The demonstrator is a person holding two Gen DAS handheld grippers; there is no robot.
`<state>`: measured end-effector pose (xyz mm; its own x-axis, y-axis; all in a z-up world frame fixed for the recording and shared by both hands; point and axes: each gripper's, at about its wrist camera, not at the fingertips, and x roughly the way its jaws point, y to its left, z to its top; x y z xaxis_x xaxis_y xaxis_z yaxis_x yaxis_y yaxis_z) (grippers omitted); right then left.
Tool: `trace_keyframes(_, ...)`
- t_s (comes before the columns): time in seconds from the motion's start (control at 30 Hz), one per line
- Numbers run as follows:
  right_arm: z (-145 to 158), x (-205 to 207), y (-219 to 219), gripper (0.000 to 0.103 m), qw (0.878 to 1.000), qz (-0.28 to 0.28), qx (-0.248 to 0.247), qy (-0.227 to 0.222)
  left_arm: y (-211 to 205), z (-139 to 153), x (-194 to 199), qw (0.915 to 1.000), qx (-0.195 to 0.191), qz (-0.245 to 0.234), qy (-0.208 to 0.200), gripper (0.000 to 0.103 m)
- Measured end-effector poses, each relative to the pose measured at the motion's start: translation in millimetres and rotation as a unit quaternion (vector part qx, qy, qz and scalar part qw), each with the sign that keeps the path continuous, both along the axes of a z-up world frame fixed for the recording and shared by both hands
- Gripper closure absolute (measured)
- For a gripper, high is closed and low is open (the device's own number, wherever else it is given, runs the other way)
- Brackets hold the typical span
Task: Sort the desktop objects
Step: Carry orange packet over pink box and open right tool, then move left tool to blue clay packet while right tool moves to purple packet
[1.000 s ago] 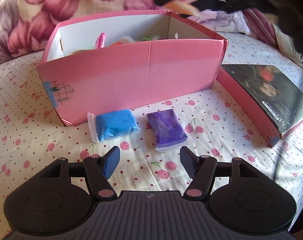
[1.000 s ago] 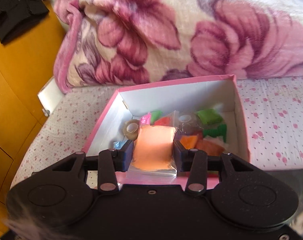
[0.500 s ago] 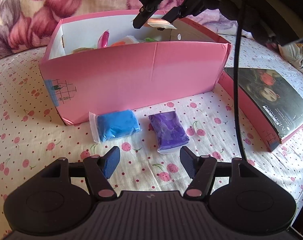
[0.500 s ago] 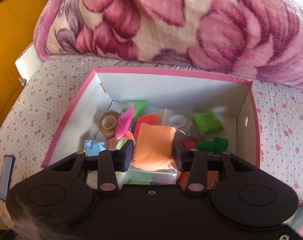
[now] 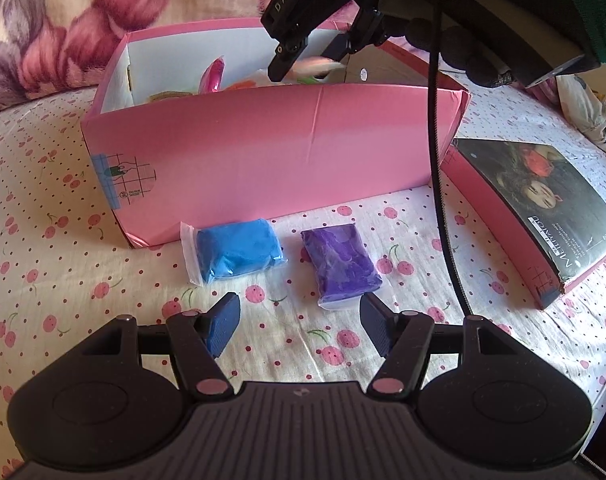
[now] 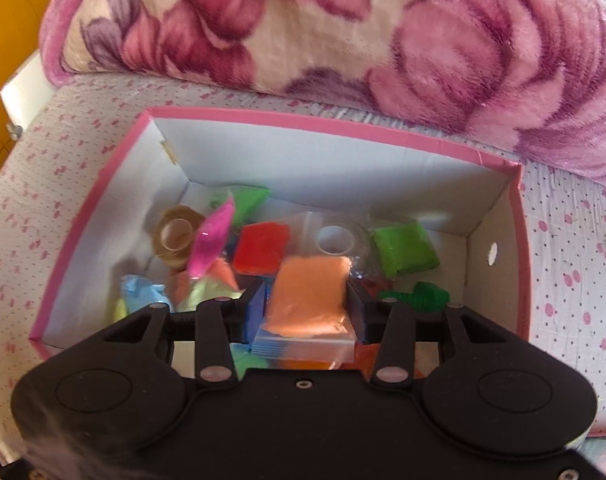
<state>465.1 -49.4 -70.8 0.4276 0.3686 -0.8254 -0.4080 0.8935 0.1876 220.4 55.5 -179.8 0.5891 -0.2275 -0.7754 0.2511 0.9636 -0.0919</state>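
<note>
Risk lies with the right gripper point(image 6: 308, 300), whose jaws clamp the orange clay bag point(image 6: 309, 294) low over the pink box point(image 5: 263, 152) at frame centre: a late release could snag its plastic flap, or it may land atop the crowded contents. Against 1 second ago, that gripper has moved from the rim into the box. The left gripper point(image 5: 299, 322) stays spread and empty at lower centre, near the blue bag point(image 5: 237, 254) and purple bag point(image 5: 341, 264) on the bed.

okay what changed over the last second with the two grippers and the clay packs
The right gripper carried the orange clay pack from above the pink box rim down inside, still clamped. The left gripper stayed open; the blue pack and purple pack haven't moved.
</note>
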Motion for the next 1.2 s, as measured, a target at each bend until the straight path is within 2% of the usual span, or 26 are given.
trace_keyframes(0.03, -1, 1, 0, 0.053, 1.0, -0.003, -0.003, 0.001, 0, 0, 0, 1.0, 0.0, 0.0, 0.0, 0.038)
trace_keyframes(0.1, -3, 1, -2, 0.04, 1.0, -0.008, -0.008, 0.001, 0, -1, 0, 1.0, 0.0, 0.001, 0.001, 0.038)
trace_keyframes(0.2, 0, -3, -6, 0.037, 1.0, -0.015, -0.004, -0.005, 1, -1, 0, 1.0, 0.0, 0.003, 0.001, 0.038)
trace_keyframes(0.3, 9, -10, -14, 0.034, 0.999, -0.024, 0.022, -0.02, 3, -1, 1, 1.0, -0.001, 0.004, 0.002, 0.038)
trace_keyframes(0.47, 30, -36, -25, 0.03, 0.996, -0.028, 0.053, -0.066, 3, 0, 0, 1.0, -0.001, 0.002, -0.001, 0.038)
trace_keyframes(0.63, 22, -66, -35, 0.028, 0.995, -0.035, 0.059, -0.074, 3, 3, -1, 1.0, -0.003, 0.001, -0.005, 0.038)
trace_keyframes(0.87, 12, -108, -48, 0.018, 0.993, -0.047, 0.068, -0.084, 11, 9, -1, 0.9998, -0.007, 0.016, -0.013, 0.038)
trace_keyframes(1.2, -4, -164, -66, 0.018, 0.99, -0.06, 0.078, -0.099, 19, 13, -2, 0.9989, -0.008, 0.037, -0.027, 0.038)
